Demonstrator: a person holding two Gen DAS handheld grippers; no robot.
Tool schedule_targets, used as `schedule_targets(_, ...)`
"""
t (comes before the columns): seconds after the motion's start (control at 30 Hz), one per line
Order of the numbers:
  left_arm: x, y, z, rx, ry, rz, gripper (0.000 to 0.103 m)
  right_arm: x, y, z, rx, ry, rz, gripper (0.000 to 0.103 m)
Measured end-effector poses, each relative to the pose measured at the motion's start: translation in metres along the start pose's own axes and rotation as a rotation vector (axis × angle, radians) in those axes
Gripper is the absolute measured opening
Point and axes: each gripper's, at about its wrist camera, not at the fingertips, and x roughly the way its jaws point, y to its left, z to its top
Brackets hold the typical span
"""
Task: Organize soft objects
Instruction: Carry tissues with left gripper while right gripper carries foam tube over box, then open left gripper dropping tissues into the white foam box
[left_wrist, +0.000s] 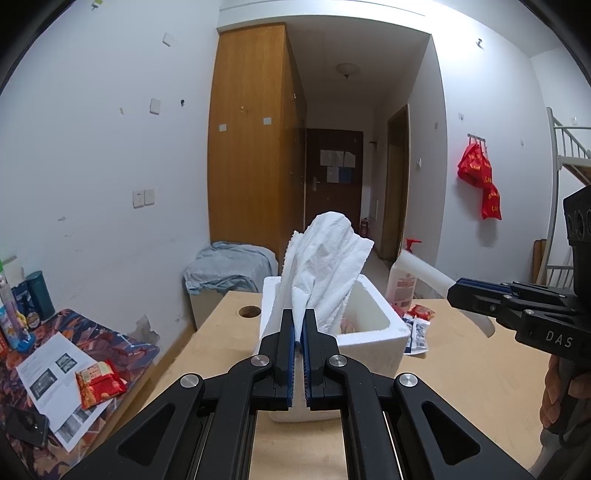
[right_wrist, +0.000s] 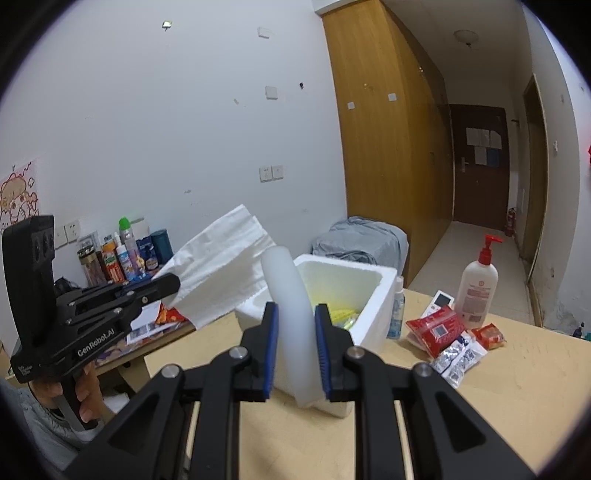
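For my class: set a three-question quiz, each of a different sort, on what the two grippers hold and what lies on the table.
1. True or false: the left gripper is shut on the paper towel.
2. What does the right gripper grip?
A. the lotion bottle
B. the white foam strip
C. a snack packet
3. Name the container on the table ahead of both grippers.

Key: 1 true; 2 B; 3 the white foam box.

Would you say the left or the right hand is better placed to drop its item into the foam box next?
Left, probably. The left gripper holds the paper towel directly above the foam box opening, while the right gripper grips a white curved strip nearer its front wall.
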Motion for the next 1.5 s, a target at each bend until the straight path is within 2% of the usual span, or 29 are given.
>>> schedule_targets(0.43, 0.051, 0.005, 0.019, 0.017, 0.024, -0.004, 0.004, 0.036, -0.014, 0.015, 0.014, 0.028, -0.003, 0.023)
schedule_targets(1.03, 0.129, -0.009, 0.022, 0.046, 0.108, -0.066, 0.004, 0.049, -0.048, 0.015, 0.073, 0.037, -0.067, 0.023)
schedule_targets(1.5, 0.153, -0.007, 0.014, 0.045, 0.154, -0.063, 0.004, 0.053, -0.059, 0.009, 0.087, 0.049, -0.092, 0.023)
